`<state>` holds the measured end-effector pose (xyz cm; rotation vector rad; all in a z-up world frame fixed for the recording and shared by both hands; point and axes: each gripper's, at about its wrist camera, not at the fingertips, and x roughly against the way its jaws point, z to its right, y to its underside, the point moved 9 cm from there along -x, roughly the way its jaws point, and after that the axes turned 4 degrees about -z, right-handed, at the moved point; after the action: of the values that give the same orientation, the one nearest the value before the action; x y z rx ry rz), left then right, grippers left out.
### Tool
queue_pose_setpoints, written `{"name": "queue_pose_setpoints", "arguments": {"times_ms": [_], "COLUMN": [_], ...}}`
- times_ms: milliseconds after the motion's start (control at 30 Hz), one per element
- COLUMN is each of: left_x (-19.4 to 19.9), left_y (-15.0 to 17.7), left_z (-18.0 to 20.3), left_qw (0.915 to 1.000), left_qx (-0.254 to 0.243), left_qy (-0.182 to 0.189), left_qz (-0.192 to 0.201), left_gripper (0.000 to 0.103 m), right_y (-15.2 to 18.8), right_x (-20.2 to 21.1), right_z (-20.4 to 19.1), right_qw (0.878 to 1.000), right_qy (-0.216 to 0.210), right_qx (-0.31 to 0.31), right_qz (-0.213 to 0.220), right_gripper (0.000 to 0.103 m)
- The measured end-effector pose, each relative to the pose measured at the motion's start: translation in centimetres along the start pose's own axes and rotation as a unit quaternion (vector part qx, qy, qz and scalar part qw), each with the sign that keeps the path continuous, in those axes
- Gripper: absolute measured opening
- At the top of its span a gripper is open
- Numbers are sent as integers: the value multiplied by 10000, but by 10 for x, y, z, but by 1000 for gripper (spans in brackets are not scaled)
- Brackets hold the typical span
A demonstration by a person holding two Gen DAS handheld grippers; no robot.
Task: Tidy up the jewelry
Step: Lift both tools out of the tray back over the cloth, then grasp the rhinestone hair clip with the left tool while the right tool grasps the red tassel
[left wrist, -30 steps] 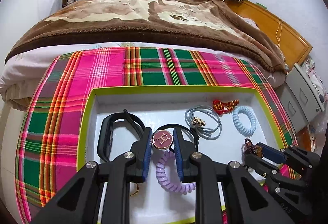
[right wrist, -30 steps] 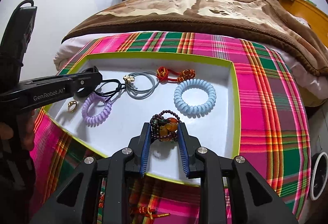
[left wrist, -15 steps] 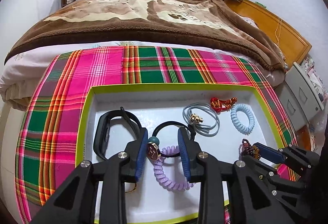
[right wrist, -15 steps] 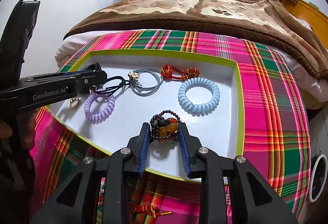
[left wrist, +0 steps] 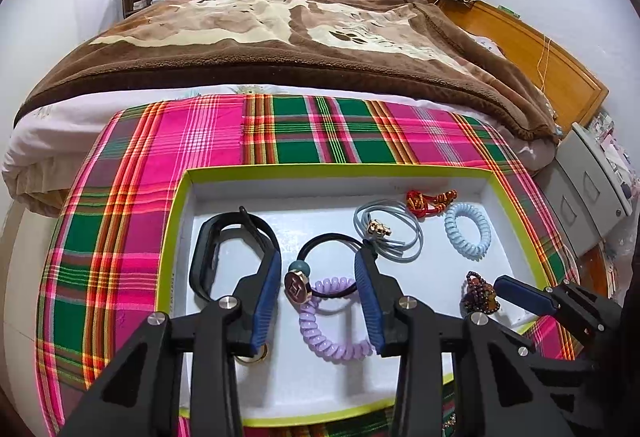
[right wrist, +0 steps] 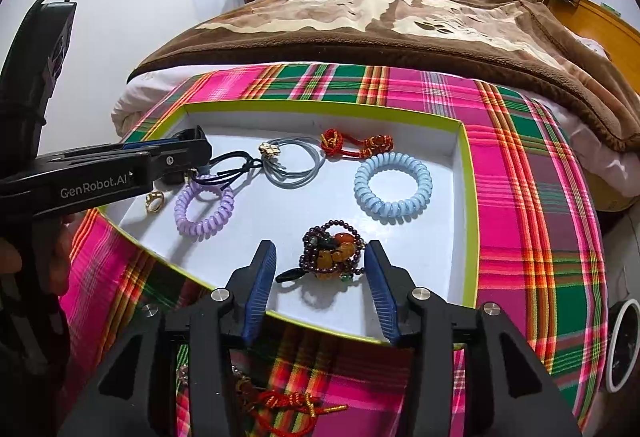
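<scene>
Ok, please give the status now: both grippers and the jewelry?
Left gripper open, jaws just opening, black hair tie released in tray. Right gripper open, just opening, bead bracelet lying between. Nothing in the way.

Both tools are built alike: the left gripper [left wrist: 318, 301] and the right gripper [right wrist: 320, 289] have matte black angular plastic arms with triangular cut-outs, joined by round silver screws. Each finger carries a ribbed dark-blue pad [right wrist: 262, 285] on its inner face. Seen side-on in the right wrist view, the left tool bears white "GenRobot.AI" lettering on its black body.
</scene>
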<state>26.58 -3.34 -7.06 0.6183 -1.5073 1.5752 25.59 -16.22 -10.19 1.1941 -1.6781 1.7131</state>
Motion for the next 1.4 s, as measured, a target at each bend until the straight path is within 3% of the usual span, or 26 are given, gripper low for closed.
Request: {"name": "queue_pose_setpoints", "arguments": {"times_ms": [433, 800, 1000, 1200, 1400], "left_x": [36, 60, 64, 66, 64], "left_y": [15, 56, 78, 91, 101], "left_z": [9, 15, 11, 7, 9], "left_qw": [9996, 9994, 9995, 9995, 9995], "left_qx": [-40, 40, 116, 210, 249], "left_qy": [39, 166, 182, 176, 181], "left_qz": [263, 311, 228, 160, 77], "left_gripper": [44, 45, 45, 45, 45], "right_y": [8, 35, 48, 58, 60], "right_x": [33, 58, 62, 51, 33], "right_z": [-2, -9, -19, -31, -40], "right_qw": [9993, 9987, 9955, 9915, 9868], "right_qy": [-38, -236, -773, -783, -1028], "right_qx": [-103, -88, 244, 1006, 1255], "right_qz": [349, 440, 495, 276, 20], "right_gripper": [47, 47, 47, 47, 47]}}
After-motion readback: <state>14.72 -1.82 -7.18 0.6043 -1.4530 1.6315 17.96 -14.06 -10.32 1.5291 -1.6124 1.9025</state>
